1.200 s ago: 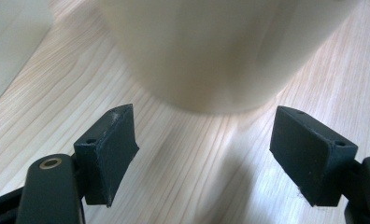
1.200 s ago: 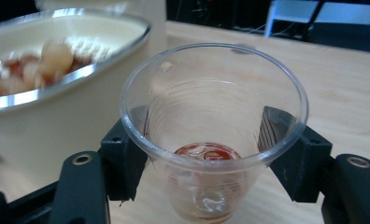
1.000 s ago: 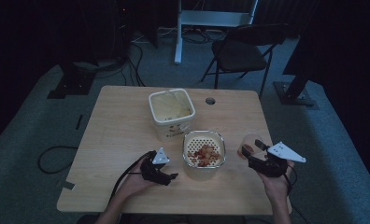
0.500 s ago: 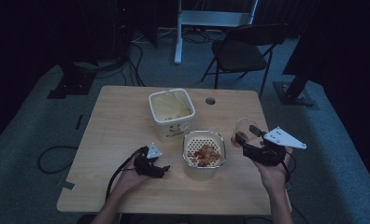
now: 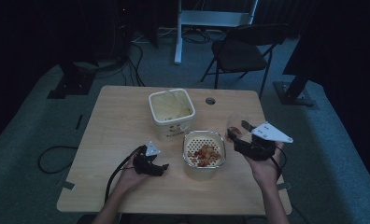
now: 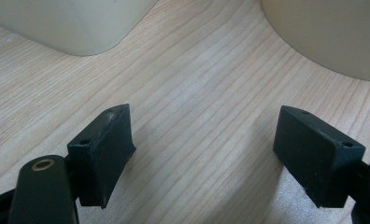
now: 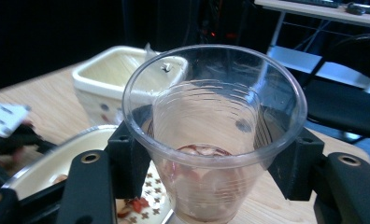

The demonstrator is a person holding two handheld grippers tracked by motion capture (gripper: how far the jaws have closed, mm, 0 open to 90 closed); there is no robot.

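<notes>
My right gripper is shut on a clear plastic cup that stands upright with a reddish residue at its bottom. Its jaws have just been closing on the cup's sides. From the high view the cup and right gripper hover just right of a perforated strainer bowl that contains red food bits. My left gripper is open low over bare wood, nothing between its jaws, which have just been opening. It sits left of the strainer. A cream square tub stands behind the strainer.
The tub's wall and the strainer bowl's curved side lie just ahead of the left jaws. The table has a round hole near its back edge. A folding chair stands beyond the table, and cables lie on the floor.
My right gripper has risen with the cup and drifted back and left toward the strainer. The left gripper slid slightly left and lower.
</notes>
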